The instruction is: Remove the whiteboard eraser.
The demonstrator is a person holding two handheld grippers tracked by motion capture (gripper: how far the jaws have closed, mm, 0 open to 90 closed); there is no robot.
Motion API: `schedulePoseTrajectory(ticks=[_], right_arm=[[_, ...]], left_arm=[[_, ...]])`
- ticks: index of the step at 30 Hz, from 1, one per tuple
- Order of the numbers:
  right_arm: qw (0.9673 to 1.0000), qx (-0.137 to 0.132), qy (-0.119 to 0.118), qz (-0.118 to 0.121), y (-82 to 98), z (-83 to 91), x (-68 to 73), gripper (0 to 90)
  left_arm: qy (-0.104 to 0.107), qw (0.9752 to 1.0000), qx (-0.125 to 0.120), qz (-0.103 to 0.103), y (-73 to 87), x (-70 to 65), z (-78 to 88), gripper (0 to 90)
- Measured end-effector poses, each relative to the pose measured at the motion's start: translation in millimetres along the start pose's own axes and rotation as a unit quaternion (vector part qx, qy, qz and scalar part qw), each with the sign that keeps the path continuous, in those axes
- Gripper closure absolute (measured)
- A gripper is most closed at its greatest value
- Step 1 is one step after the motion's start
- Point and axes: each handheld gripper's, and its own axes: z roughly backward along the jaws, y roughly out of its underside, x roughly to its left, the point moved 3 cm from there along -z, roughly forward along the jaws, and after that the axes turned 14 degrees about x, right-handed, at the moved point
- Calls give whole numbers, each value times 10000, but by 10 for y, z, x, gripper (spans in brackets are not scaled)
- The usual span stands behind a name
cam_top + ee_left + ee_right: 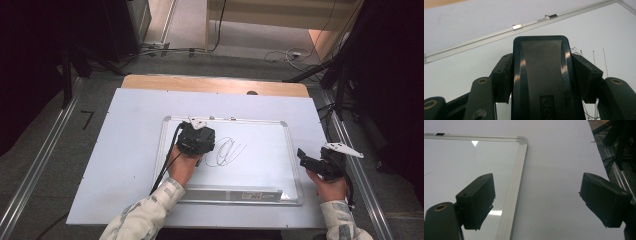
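The left gripper [196, 142] is clamped on a black whiteboard eraser [541, 75], which rests on the whiteboard [260, 172] just at 9 o'clock from the black scribble [225, 151] near the middle of the board. The right gripper [312, 162] is at 3 o'clock from the board's right frame edge, over the pale tabletop [130, 130]. Its jaws stand wide apart with nothing between them.

eraser [541, 82] lower end cut off, hiding scribbles [576, 51]

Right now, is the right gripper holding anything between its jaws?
No: the right gripper stands wide open, with only the table between its jaws.
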Motion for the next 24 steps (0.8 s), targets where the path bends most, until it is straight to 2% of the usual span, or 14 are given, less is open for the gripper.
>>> schedulePoseTrajectory(ticks=[9,24], right_arm=[[10000,1,-9,9,-1,-2,0,115],[10000,4,-21,12,-1,-4,1,115]], left_arm=[[29,10000,30,34,-48,-39,-63,410],[-21,9998,166,-91,-77,-132,-176,409]])
